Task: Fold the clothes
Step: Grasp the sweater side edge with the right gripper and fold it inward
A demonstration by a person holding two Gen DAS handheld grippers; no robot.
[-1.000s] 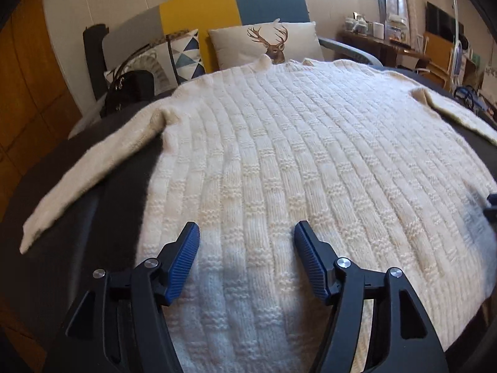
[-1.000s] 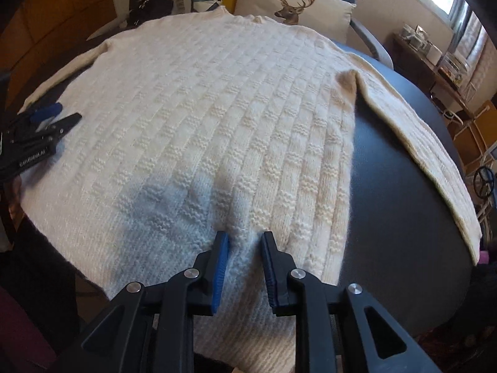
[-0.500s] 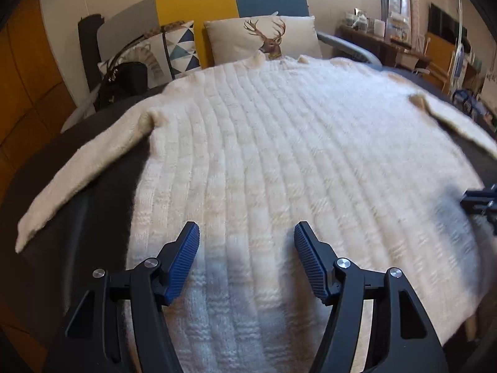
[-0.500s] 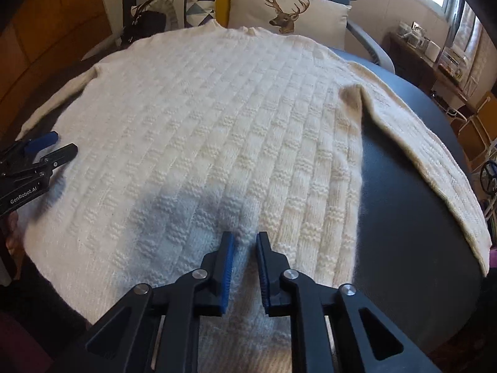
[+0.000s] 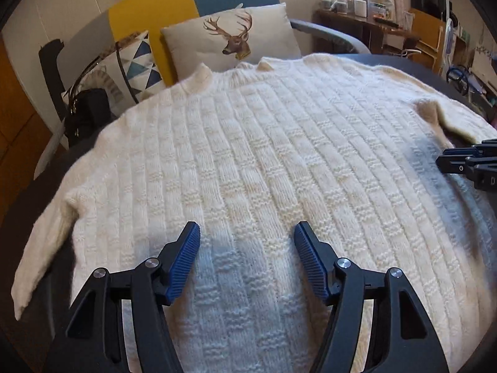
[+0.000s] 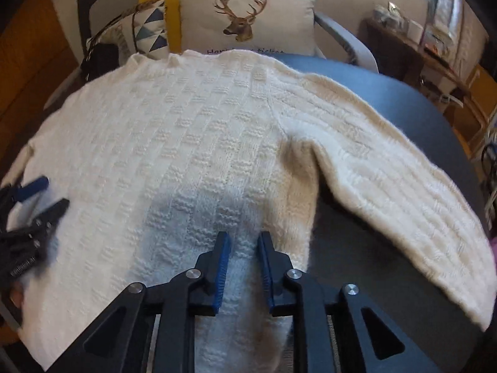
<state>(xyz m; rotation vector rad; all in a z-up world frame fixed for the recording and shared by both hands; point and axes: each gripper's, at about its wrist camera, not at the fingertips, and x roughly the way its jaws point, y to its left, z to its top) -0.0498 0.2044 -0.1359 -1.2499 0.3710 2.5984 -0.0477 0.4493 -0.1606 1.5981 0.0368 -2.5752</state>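
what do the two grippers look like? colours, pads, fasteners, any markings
Both match: the left gripper and right gripper have matte black linkage arms with triangular cut-outs, round silver pivot screws, and blue ribbed pads on the inner finger faces. Seen side-on from the right wrist view, the left gripper carries small white lettering, too blurred to read. No cables or sleeves visible.

1. One cream knitted sweater (image 5: 267, 161) is seen, with two sleeves spread out.
2. Two grippers are counted: the left gripper (image 5: 247, 255) and the right gripper (image 6: 243, 264).
3. Two cushions are seen: a deer cushion (image 5: 236, 40) and a triangle-patterned cushion (image 5: 136, 65).
4. One black handbag (image 5: 88, 115) is counted.
5. One dark round table (image 6: 372, 248) is seen.
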